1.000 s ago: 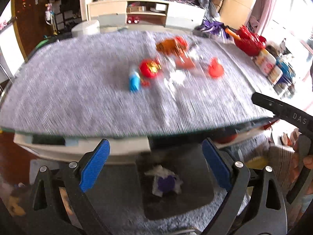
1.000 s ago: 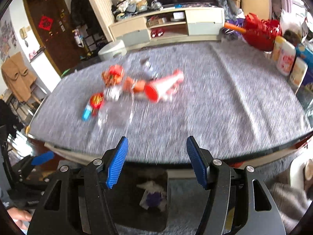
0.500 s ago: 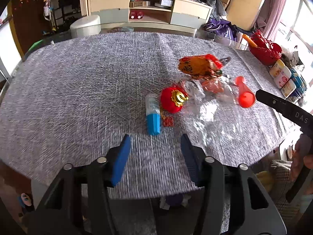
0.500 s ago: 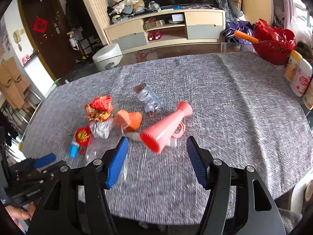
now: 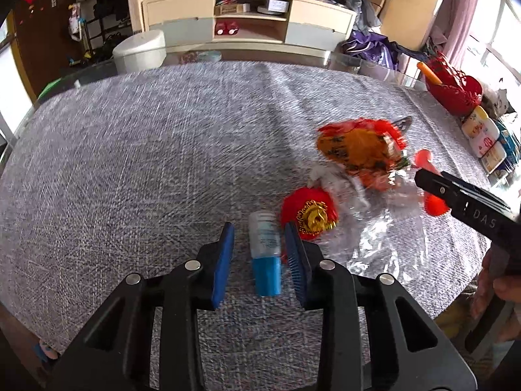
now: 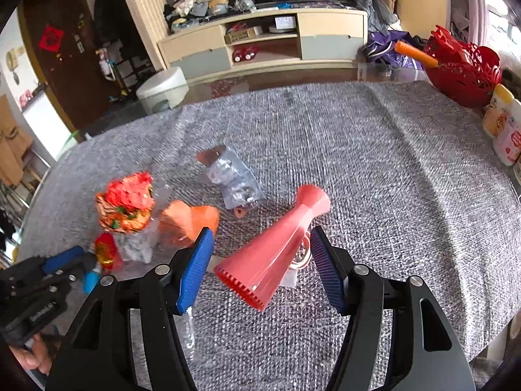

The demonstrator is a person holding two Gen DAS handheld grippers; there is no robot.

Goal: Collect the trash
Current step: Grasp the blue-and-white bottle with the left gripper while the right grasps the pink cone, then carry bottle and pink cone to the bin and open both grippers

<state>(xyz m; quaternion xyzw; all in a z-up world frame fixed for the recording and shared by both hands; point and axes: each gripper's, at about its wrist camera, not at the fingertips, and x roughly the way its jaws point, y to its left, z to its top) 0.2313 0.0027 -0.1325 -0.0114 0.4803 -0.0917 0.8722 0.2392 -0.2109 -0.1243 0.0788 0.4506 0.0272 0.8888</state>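
Observation:
A small bottle with a blue cap lies on the grey tablecloth. My left gripper is open, with a finger on each side of the bottle and not touching it. Beside it lie a red ornament, an orange-red wrapper and clear plastic film. A pink horn lies between the fingers of my open right gripper. The bottle shows partly hidden in the right wrist view, by the left gripper.
An orange crumpled piece and a clear plastic bag lie further on the cloth. A red basket and white bottles stand at the right edge. A white bin and a cabinet stand beyond the table.
Both grippers moved forward and down over the table. The left jaws narrowed and now straddle the bottle. The right jaws now flank the pink horn.

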